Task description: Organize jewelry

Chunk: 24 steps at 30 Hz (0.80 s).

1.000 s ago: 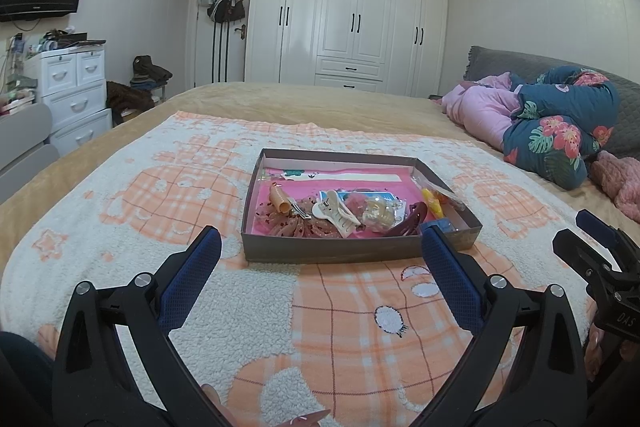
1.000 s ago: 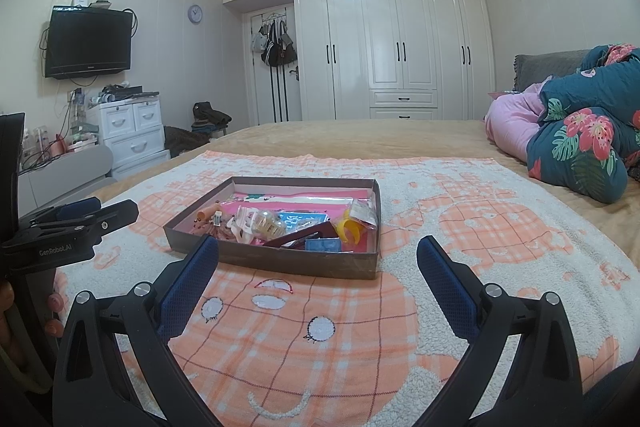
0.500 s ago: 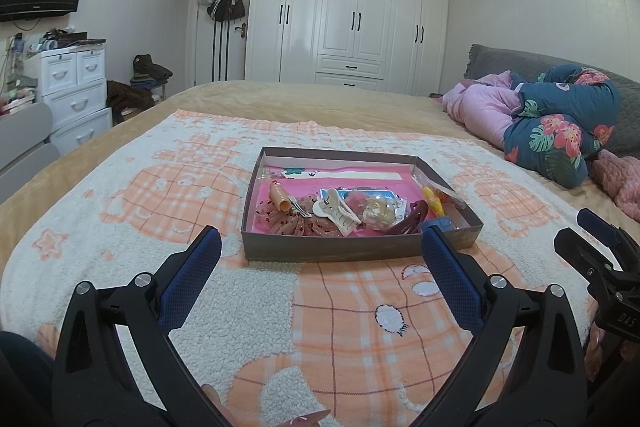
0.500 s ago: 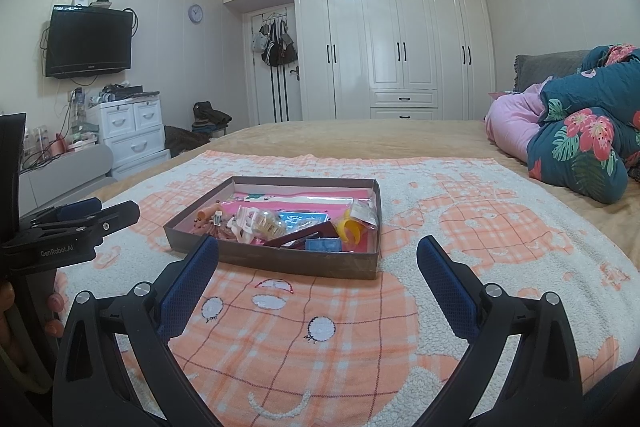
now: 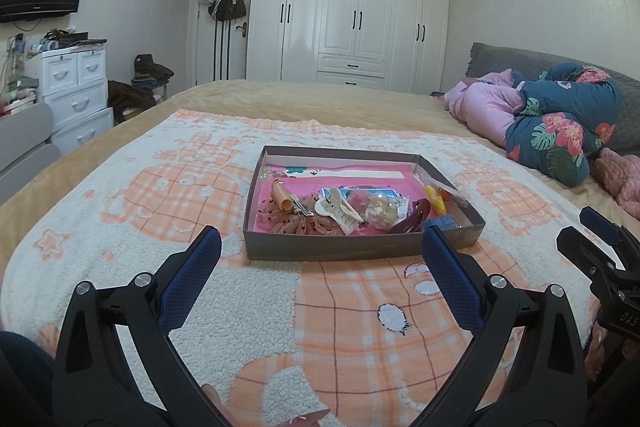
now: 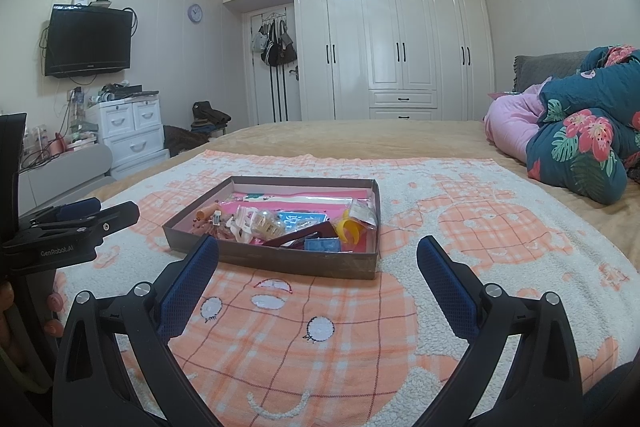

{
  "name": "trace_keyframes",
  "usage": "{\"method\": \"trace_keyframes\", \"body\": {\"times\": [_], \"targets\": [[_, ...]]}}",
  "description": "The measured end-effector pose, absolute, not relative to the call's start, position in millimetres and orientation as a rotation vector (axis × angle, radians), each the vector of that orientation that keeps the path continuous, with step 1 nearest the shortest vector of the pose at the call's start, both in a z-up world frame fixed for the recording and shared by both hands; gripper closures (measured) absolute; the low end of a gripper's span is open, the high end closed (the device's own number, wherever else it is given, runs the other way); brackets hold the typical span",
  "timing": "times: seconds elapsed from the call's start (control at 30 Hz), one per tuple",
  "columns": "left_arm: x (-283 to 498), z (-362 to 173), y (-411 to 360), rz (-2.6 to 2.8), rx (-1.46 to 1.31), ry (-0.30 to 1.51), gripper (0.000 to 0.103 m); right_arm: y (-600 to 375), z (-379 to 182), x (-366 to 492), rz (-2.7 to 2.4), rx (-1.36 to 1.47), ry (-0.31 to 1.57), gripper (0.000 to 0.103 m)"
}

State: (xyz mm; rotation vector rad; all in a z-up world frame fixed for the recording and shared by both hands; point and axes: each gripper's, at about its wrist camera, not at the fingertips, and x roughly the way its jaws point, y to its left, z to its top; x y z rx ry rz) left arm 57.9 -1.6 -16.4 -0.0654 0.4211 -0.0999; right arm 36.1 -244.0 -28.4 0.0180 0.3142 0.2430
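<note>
Claws [image 5: 320, 251] [image 6: 318, 255] gape above orange-checked blanket [image 5: 352, 339], white wardrobe [image 5: 352, 19] beyond.

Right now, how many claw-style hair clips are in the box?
2: a white claw clip mid-box and a dark red one near the front right corner; others may hide under the pile.

Shallow open box [image 5: 352, 251], jumbled jewelry [image 5: 344, 209] inside

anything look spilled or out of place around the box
Nothing has spilled: the box sits flat on the blanket. Inside, the hair clips and trinkets lie in one jumbled heap, unsorted.
</note>
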Motion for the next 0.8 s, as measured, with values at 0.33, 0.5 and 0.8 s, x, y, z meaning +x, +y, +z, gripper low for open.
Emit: {"method": "trace_keyframes", "body": {"times": [0.33,0.5,0.8], "targets": [[61.6,-21.6,-3.0,-0.069,-0.042,0.450,0.011,-243.3,-29.2,37.0,0.238,0.011,0.318,0.006],[65.9,-23.4,-1.9,-0.057,-0.051,0.469,0.011,-245.6,-29.5,39.5,0.227,0.021,0.322,0.006],[137.3,-24.2,71.1,0.156,-0.123,0.612,0.011,-316.1,-29.5,121.0,-0.058,0.128,0.482,0.006]]}}
